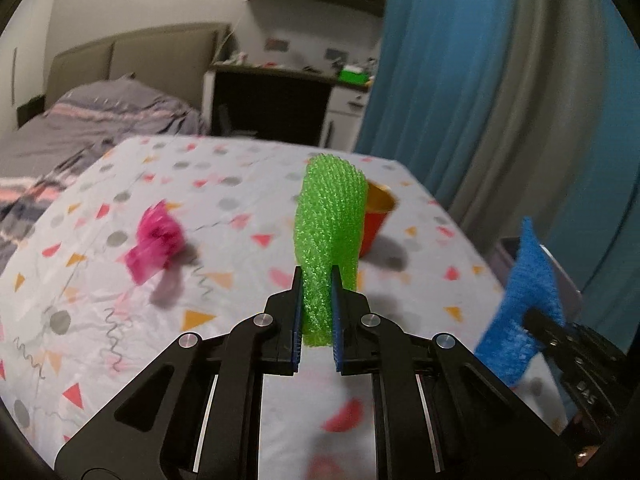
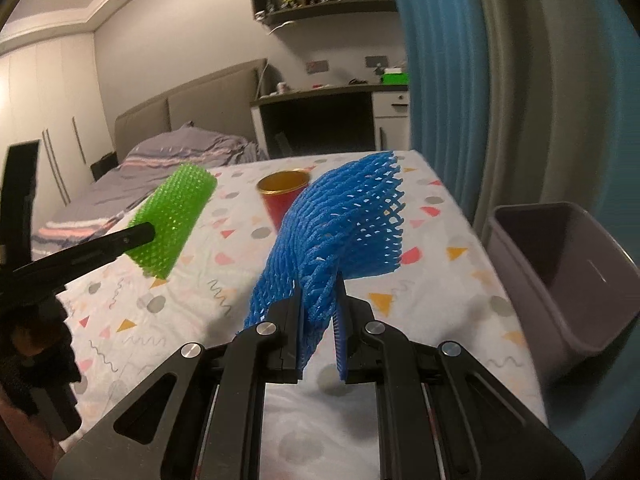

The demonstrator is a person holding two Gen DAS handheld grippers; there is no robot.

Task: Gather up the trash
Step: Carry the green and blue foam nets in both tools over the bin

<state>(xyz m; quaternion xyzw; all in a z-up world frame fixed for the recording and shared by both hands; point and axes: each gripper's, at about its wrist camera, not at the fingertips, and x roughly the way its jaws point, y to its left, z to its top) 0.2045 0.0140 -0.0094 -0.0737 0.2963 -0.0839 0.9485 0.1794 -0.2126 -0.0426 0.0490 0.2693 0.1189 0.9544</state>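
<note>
My left gripper (image 1: pixel 316 276) is shut on a green foam net sleeve (image 1: pixel 330 216), which stands up from its fingers above the table; the same green sleeve (image 2: pixel 176 216) shows at the left of the right wrist view. My right gripper (image 2: pixel 320 280) is shut on a blue foam net (image 2: pixel 340 224), held off the table; that blue net (image 1: pixel 520 304) appears at the right edge of the left wrist view. A pink crumpled net (image 1: pixel 156 240) lies on the tablecloth to the left. A red cup with a gold inside (image 2: pixel 284 196) stands upright near the far edge.
A grey plastic bin (image 2: pixel 560 276) stands beside the table on the right, its mouth tilted toward me. The table carries a white patterned cloth (image 1: pixel 224 184). Blue and grey curtains (image 1: pixel 460 80) hang to the right. A bed (image 1: pixel 100 120) and a desk lie beyond.
</note>
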